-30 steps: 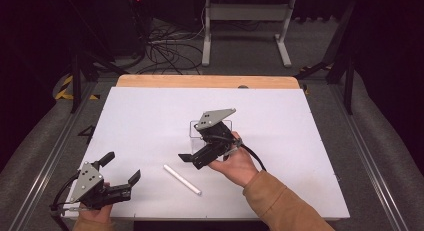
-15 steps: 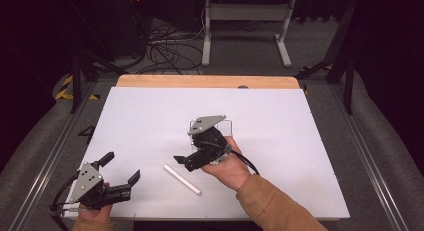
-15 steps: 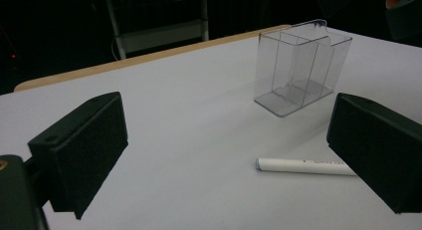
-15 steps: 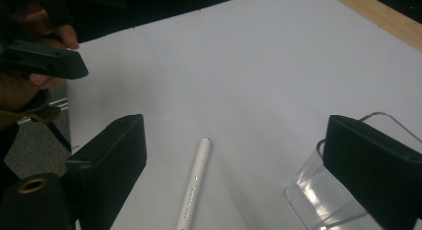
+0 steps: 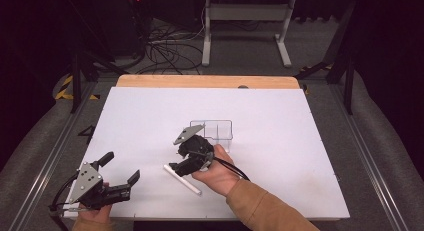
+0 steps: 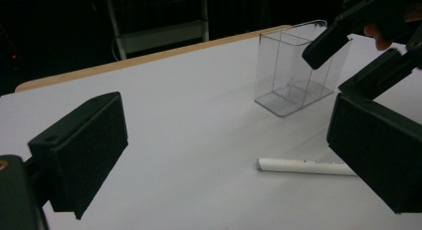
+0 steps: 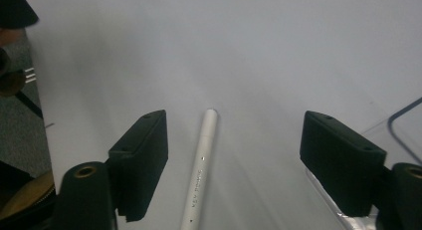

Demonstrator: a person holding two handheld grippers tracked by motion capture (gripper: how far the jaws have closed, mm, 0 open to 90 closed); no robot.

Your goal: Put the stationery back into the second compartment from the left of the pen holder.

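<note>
Right now your right gripper (image 7: 234, 155) hangs open directly over the white pen (image 7: 201, 165), which lies flat on the table (image 5: 300, 141) running lengthwise between its jaws, while your open left gripper (image 5: 120, 178) sits well apart.

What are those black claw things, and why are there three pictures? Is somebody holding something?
A person sits at a white table and holds a grabbing tool in each hand. One picture looks down from above. The other two come from little cameras riding on the tools, looking out between their black jaws.

On the table lie a white pen and a clear plastic box with dividers inside.

The right gripper hangs over the pen with its jaws wide open, one on each side. The left gripper waits near the table's front corner, also open. Nothing is held yet.
</note>
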